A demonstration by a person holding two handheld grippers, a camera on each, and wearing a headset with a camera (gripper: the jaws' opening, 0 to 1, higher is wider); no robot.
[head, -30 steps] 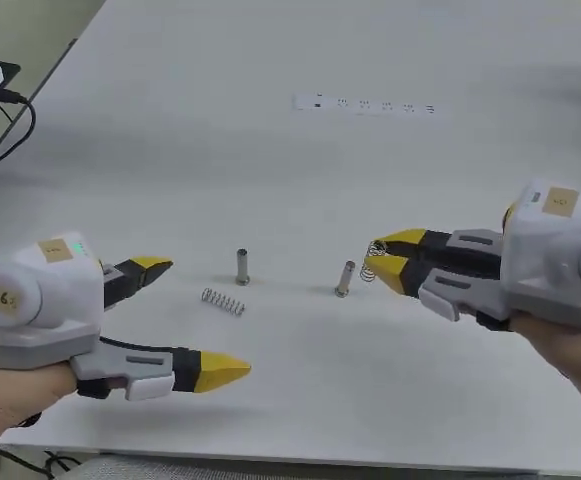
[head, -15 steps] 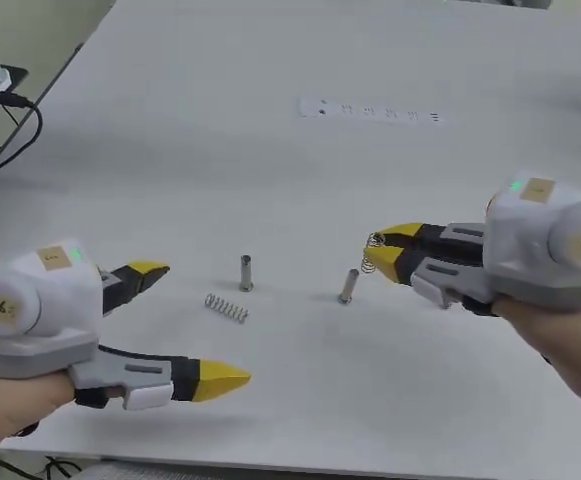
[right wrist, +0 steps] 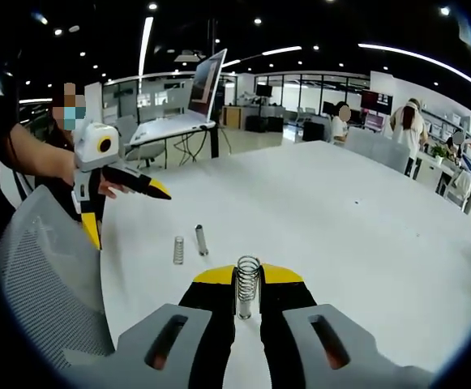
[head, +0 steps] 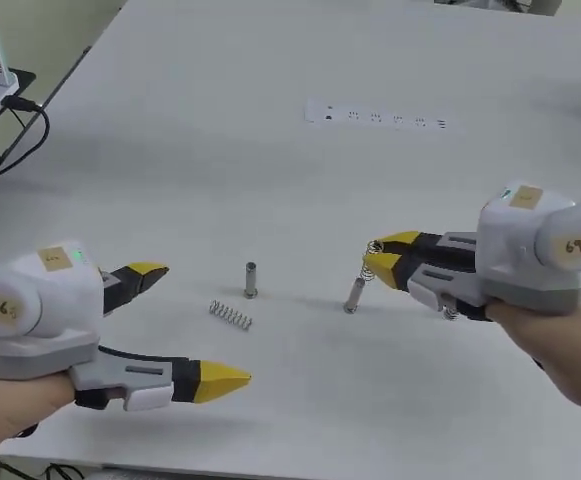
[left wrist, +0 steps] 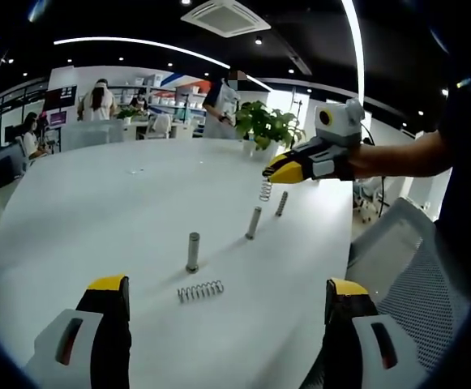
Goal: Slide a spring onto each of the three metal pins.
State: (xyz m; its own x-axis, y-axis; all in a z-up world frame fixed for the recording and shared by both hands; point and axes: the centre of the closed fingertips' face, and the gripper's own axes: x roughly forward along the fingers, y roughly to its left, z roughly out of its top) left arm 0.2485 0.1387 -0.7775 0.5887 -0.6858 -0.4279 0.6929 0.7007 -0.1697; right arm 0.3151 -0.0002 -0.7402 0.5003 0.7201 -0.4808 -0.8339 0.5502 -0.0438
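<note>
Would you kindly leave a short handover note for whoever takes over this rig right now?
Left gripper: open, holding nothing, hovering low at the near side of the table.
Right gripper: shut on a spring, held just above the leaning pin.
The upright pin is bare, and a loose spring lies beside it. What looks like a third pin stands beyond the leaning one.
Done: no pin carries a spring yet.
Left: all three pins, starting with the held spring.

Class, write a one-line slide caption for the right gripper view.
Right gripper, shut on a spring, holds it over a metal pin.
</note>
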